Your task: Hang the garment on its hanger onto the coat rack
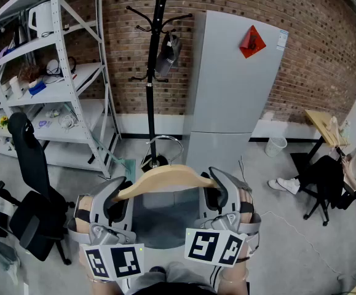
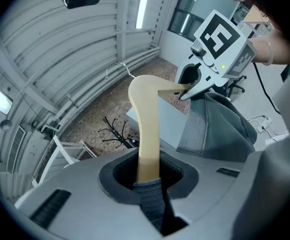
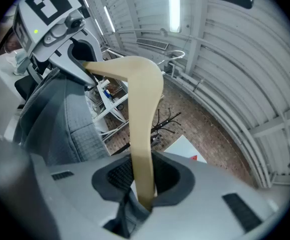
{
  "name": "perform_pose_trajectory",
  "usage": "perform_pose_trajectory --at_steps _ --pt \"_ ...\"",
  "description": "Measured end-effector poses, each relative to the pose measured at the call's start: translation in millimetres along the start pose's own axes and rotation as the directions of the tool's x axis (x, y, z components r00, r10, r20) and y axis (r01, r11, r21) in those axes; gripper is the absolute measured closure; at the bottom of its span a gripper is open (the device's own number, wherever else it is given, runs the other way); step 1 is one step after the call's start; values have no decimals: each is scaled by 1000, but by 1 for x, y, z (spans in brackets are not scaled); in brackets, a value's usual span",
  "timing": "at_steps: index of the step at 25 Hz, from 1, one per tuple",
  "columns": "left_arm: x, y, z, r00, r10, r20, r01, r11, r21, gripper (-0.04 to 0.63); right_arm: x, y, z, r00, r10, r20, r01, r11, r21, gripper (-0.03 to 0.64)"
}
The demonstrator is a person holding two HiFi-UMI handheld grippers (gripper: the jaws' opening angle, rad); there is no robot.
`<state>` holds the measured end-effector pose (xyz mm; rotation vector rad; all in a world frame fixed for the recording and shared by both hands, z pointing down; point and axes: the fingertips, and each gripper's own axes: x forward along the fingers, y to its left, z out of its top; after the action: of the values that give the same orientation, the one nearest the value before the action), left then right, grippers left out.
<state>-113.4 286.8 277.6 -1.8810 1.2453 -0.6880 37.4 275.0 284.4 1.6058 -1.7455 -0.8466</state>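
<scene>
Garment (image 1: 162, 217) of grey grid-textured cloth, draped on a pale wooden hanger (image 1: 165, 178), low in the centre of the head view, well apart from the black coat rack (image 1: 151, 78) at upper centre. Left gripper (image 1: 121, 195) clenched on the hanger's left arm, grey cloth pinched in with the wood. Right gripper (image 1: 213, 192) clamped likewise on the right arm. Thin metal hook (image 2: 117, 64) at the hanger's crown, plain only in the gripper views.

Writing:
- Black-and-white square markers on both gripper cubes, patterns only.
- Red diamond sticker (image 1: 252, 42) at the upper right of the grey fridge (image 1: 227, 91), its dark figure too small to read.
- Small white label (image 1: 281, 40) at the fridge's top right corner, print illegible.

Hidden or unclear:
- Lower part of the garment lost behind the grippers and the bottom edge of the frame.
- Both hanger tips buried inside the jaws.
- Grey bag-like thing (image 1: 167, 55) hanging on the coat rack, kind uncertain.
- Clutter on the white shelving (image 1: 61, 85) at upper left, too small to identify.
- Seated person (image 1: 353, 165) at the right edge, partly cut off.
</scene>
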Motion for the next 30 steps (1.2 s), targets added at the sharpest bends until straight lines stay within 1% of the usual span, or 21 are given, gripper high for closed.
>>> perform_pose_trajectory --at_steps 10,19,22,30 --pt "14 -7 -2 1000 -12 -12 12 1000 -3 532 11 0 -10 1000 11 1 -11 1000 12 532" --pt "33 -12 7 1000 19 -23 -19 1000 4 532 26 -12 -24 999 16 27 -16 1000 6 532" --pt "43 -15 7 999 27 -33 -27 1000 3 532 35 -14 -29 999 19 33 -20 1000 2 532" --pt "77 -19 1 998 15 -57 -15 1000 -4 532 69 -19 -41 999 31 34 -31 1000 -1 532"
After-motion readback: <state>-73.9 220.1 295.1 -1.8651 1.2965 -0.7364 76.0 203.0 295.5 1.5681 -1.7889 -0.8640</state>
